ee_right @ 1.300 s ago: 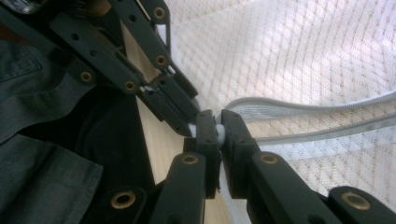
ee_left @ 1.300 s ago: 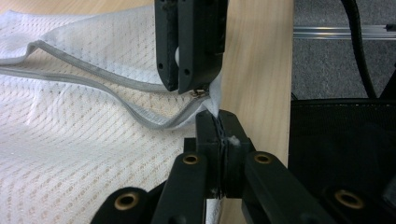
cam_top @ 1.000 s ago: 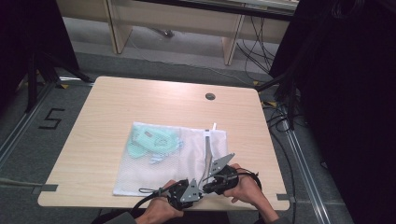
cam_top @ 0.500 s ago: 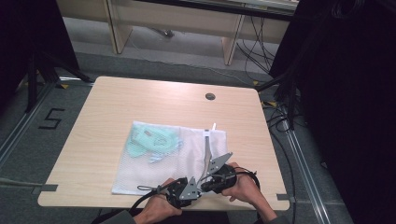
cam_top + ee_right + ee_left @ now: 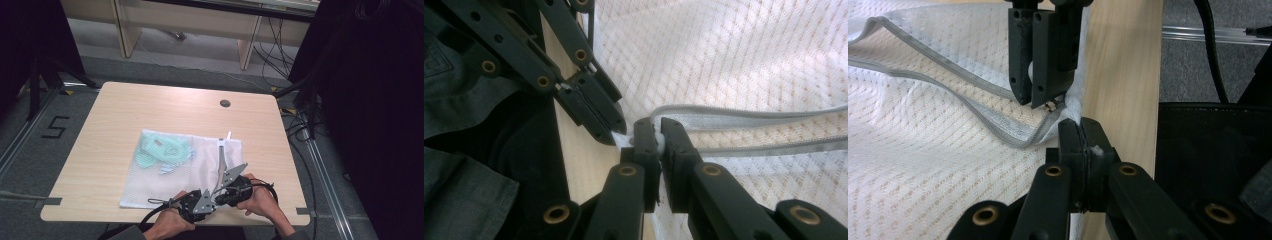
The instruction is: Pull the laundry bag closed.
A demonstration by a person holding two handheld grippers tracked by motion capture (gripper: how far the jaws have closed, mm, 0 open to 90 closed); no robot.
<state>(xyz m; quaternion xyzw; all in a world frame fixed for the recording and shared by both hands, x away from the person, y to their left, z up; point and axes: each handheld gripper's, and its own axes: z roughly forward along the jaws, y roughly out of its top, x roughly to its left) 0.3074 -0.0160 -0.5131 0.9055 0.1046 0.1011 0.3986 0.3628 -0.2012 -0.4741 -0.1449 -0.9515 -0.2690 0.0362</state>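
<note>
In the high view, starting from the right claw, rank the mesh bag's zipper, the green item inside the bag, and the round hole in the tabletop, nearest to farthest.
1. Zipper: just ahead of the right claw, along the mesh bag's right part.
2. Green item: inside the bag, toward its far-left corner.
3. Round hole: near the table's far edge.

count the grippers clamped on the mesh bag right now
2. The left gripper is shut on the corner of the mesh bag at the table's near edge; the right gripper is shut on the bag's zipper end right beside it.
</note>
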